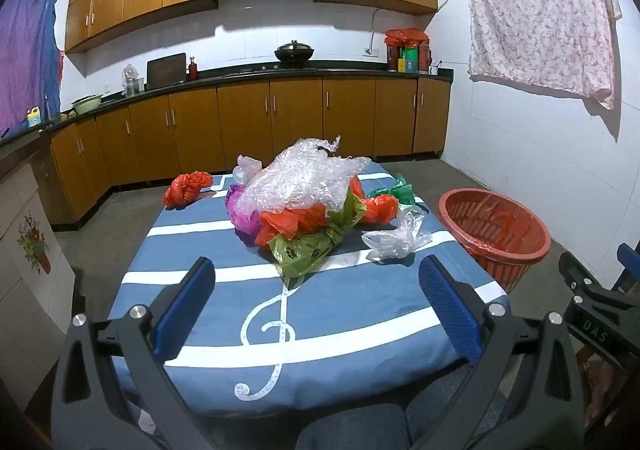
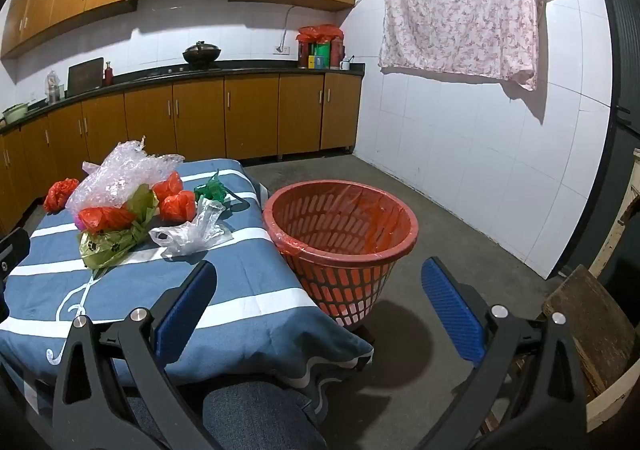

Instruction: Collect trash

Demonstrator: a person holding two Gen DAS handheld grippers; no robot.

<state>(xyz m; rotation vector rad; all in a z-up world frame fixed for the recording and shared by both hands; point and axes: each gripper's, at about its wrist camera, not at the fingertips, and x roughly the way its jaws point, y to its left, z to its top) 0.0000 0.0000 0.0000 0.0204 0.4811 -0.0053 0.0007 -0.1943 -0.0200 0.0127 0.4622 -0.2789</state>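
A heap of crumpled plastic trash lies on the blue striped tablecloth [image 1: 192,250]: bubble wrap [image 1: 304,178] on top, red bags [image 1: 292,224] and a green bag [image 1: 308,246] under it, a clear bag [image 1: 396,236] to its right. A lone red bag [image 1: 186,188] sits at the far left edge. A red basket [image 2: 340,238] with a red liner stands on the floor right of the table. My left gripper [image 1: 316,280] hangs open over the near table edge, short of the heap. My right gripper [image 2: 320,282] is open and empty, in front of the basket.
Wooden kitchen cabinets [image 1: 280,118] and a dark counter [image 1: 248,76] run along the far wall. A flowered cloth [image 2: 460,6] hangs on the right tiled wall. A worn wooden chair [image 2: 592,330] stands at the right. The person's knee in jeans [image 2: 256,414] shows below.
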